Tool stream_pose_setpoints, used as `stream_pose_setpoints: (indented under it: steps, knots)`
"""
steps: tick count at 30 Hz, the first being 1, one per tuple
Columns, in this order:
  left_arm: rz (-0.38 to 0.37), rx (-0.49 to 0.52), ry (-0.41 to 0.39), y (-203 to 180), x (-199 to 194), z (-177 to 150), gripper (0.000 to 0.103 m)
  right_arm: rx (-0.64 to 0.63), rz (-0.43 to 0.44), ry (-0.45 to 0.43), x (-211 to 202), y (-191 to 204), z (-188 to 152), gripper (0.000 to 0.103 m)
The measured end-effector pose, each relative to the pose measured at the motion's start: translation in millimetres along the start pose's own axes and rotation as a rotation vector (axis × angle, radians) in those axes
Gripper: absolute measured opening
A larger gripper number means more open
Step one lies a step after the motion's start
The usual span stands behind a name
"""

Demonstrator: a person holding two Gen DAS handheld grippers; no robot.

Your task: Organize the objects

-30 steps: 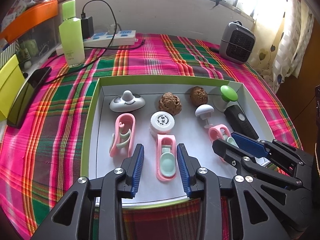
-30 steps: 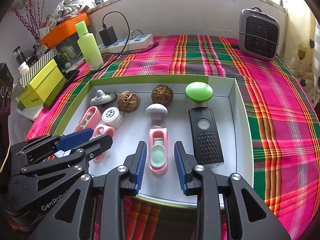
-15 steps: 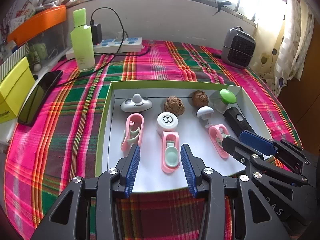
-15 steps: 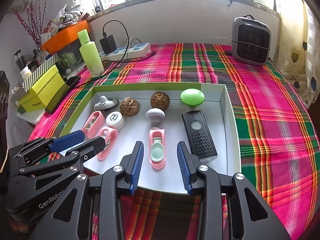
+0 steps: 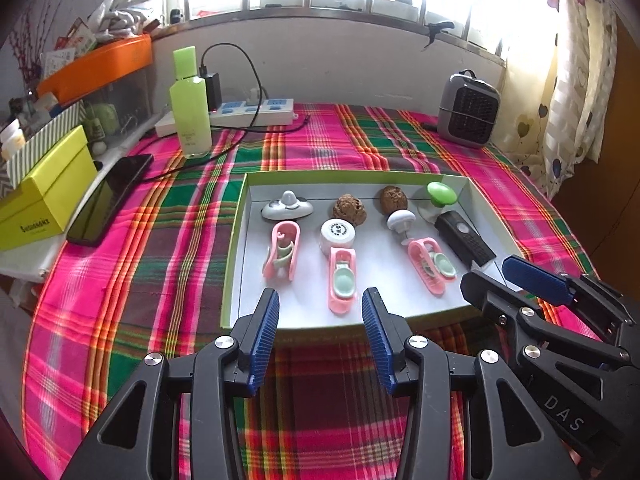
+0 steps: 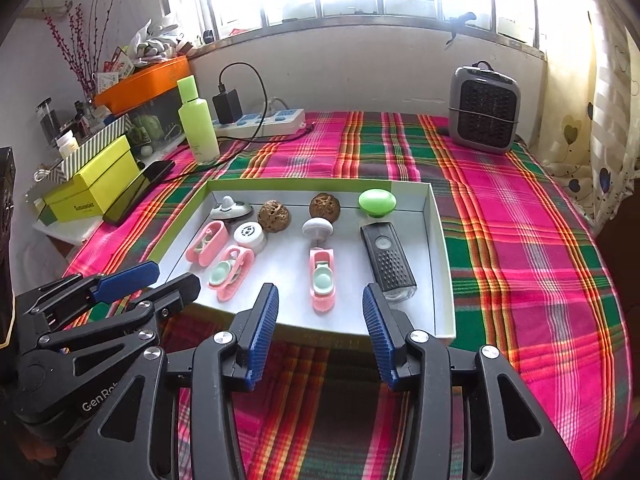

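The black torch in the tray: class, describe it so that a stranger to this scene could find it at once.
Start at the shallow white tray with green sides on the pink checked cloth. Look along the tray's right-hand wall, just in front of the green knob. The black torch lies there: the tray's only black thing, long and flat, with a ribbed body, while its neighbours are pink, white or brown.

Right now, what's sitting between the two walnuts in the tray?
Nothing: only bare white tray floor separates the left walnut from the right walnut. The right wrist view shows the gap best.
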State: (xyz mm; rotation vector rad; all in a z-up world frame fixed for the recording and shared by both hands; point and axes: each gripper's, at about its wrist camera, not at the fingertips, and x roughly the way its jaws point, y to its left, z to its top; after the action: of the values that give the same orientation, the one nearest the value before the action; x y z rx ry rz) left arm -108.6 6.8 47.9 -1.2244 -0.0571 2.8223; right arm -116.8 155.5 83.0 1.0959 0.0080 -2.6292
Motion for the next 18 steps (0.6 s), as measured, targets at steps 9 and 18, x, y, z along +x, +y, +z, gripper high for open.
stream_pose_setpoints:
  steps: [9,18]
  knots:
    - [0.029,0.010,-0.004,0.5,-12.8,-22.2,0.042,-0.002,-0.031,0.015,-10.0,1.1,-19.3,0.048]
    - [0.014,0.004,0.066,-1.7,-3.2,-47.2,0.042,0.016,-0.062,0.090,1.0,-4.6,-42.2,0.049]
